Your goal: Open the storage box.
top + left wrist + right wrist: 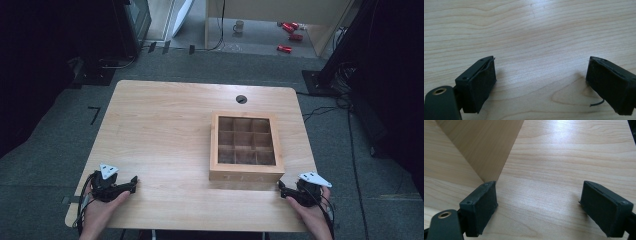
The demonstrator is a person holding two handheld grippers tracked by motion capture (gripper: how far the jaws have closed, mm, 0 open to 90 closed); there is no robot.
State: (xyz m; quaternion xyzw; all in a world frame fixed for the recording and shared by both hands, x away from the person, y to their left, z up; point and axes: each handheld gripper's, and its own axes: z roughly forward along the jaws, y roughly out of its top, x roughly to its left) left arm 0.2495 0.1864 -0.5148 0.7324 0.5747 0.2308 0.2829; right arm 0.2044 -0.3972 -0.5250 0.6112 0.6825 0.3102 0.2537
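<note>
Item: square light-wood box (246, 172) with a dark interior split by wooden partitions into a three-by-three grid of compartments. In the high view it stands flat on the table, right of centre, its pale front wall facing the person; faint markings on that wall are too small to read. The contents of the compartments cannot be made out.

Right gripper (283, 190): black two-jaw tongs with a grey three-cornered plate on top, held in the person's right hand (314, 214) just beside the box's near right corner, apart from it. Jaws stand wide, nothing between them. In the right gripper view a wall and corner of the box (481, 147) rise beyond the left-hand pad (484, 211), with bare table between the pads.

Left gripper (134, 181): matching black tongs with grey plate, held in the person's left hand (102, 210), well apart from the box, near the table's near left corner. Jaws spread wide and empty; in the left gripper view bare wood grain lies between the pads (482, 86).

Support: pale wooden table (160, 125) with rounded corners and a dark round cable hole (241, 99) beyond the box's far side.
</note>
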